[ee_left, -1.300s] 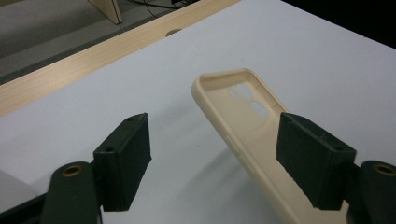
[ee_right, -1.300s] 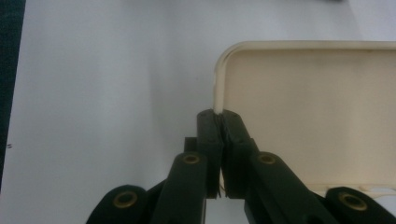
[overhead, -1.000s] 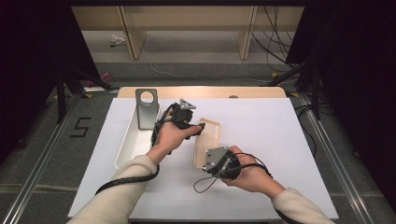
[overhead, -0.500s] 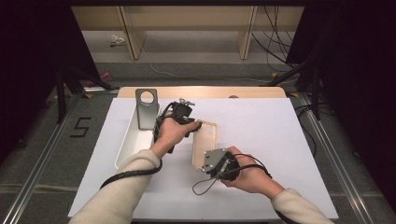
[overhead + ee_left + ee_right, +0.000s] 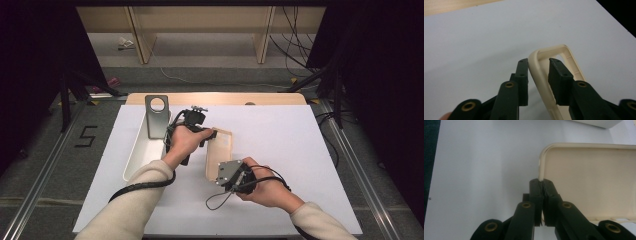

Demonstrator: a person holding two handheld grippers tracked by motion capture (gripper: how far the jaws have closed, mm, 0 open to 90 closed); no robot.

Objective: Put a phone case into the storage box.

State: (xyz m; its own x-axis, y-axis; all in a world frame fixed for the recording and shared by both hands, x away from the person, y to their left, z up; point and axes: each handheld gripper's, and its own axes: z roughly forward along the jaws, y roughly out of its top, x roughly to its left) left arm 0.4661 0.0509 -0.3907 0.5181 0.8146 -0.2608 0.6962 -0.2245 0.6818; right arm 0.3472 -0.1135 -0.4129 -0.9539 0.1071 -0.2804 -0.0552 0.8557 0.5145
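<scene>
Right gripper pinches cream lid rim; left gripper, jaws just closing astride the lid's far rim, not yet pressing — uneven bite could twist the lid loose.

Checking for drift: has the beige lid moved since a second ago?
No. The lid lies the same way beside the white tray; the right gripper stays clamped on its rim.

Both grippers, L & R, at cream tray on white table.
</scene>
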